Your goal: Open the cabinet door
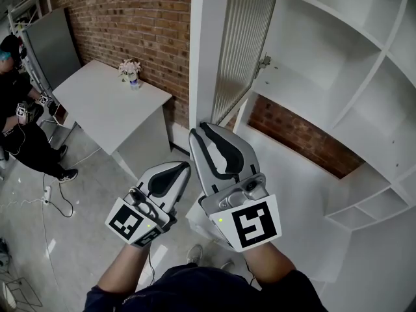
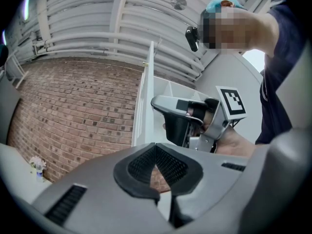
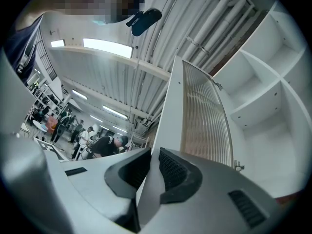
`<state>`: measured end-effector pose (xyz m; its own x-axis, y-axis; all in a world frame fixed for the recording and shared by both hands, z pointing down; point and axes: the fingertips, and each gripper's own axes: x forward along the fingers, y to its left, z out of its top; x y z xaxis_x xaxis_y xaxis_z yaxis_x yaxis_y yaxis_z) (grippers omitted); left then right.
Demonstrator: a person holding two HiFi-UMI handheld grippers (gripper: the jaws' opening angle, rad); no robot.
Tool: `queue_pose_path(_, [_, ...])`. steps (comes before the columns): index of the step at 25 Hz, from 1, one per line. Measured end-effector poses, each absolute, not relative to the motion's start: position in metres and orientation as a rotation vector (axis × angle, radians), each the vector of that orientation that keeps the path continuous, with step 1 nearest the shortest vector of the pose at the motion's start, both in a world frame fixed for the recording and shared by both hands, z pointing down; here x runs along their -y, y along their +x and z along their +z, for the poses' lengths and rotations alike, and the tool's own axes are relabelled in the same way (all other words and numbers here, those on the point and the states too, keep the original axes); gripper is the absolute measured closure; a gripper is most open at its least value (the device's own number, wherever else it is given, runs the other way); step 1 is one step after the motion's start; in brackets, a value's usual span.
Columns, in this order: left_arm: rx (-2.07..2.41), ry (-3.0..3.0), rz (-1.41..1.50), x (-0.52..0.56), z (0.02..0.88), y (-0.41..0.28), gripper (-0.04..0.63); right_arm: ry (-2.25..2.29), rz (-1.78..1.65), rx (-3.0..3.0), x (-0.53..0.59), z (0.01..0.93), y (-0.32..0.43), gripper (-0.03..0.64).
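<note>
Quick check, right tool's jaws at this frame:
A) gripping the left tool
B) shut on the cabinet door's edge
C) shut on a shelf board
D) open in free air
B: in the right gripper view, the right tool has the white frame edge of the cabinet door running between its two ribbed pads, with both pads pressed against it.
</note>
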<state>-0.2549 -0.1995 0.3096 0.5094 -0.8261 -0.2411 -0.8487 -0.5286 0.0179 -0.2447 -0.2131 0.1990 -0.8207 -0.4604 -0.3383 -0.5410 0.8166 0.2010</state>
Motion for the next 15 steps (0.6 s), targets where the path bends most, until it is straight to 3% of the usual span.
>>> queue_pose_path(15, [-1.408,-2.688,0.329,0.203,0.311,-0.24,0.588,-0.718,0.414,-2.747,0.206,0.201,-0.234,0.543])
